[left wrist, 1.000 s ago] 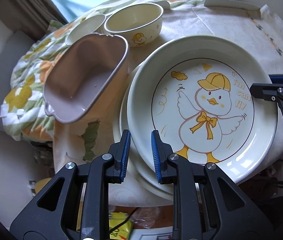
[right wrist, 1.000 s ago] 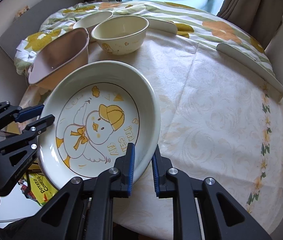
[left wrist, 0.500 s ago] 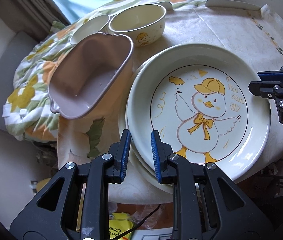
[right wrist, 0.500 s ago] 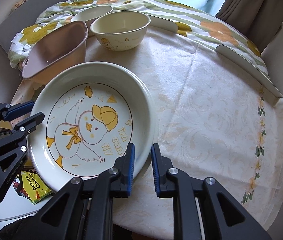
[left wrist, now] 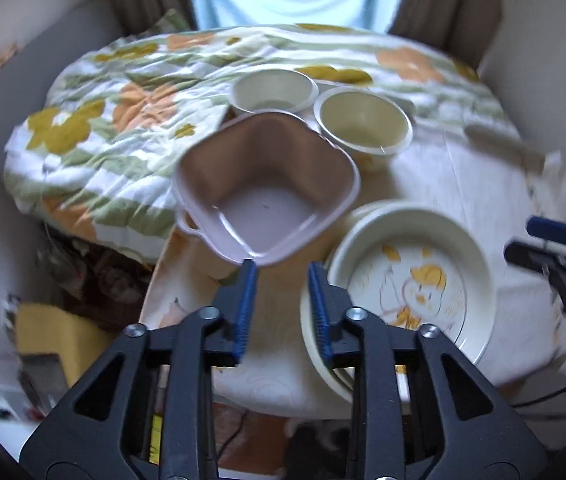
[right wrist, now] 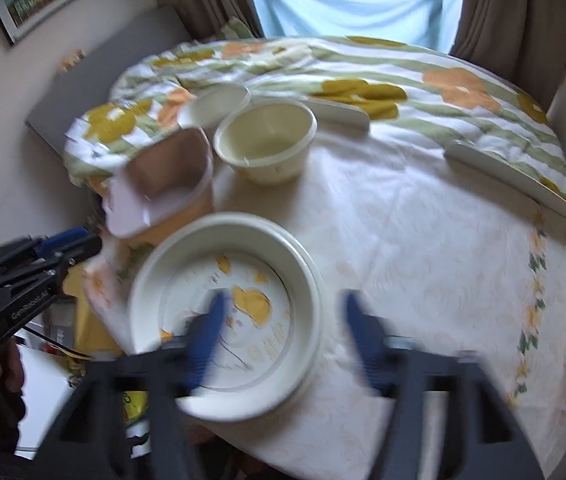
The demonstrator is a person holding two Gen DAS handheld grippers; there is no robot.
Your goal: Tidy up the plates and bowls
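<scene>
While both the left gripper and right gripper are opening with nothing between their pads, the duck plate lies stacked on another plate just beside the pink dish

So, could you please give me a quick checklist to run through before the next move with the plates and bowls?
1. Duck plate resting on the plate under it: ok.
2. Left hand-held gripper clear of the plate, jaws opening, nothing between them: ok.
3. Right hand-held gripper jaws opening, off the rim: ok.
4. Round bowl upright on the table: ok.
5. Pink dish sits level: not ok, tilted.
6. Stack fully on the table: cannot tell, it sits near the edge.
</scene>
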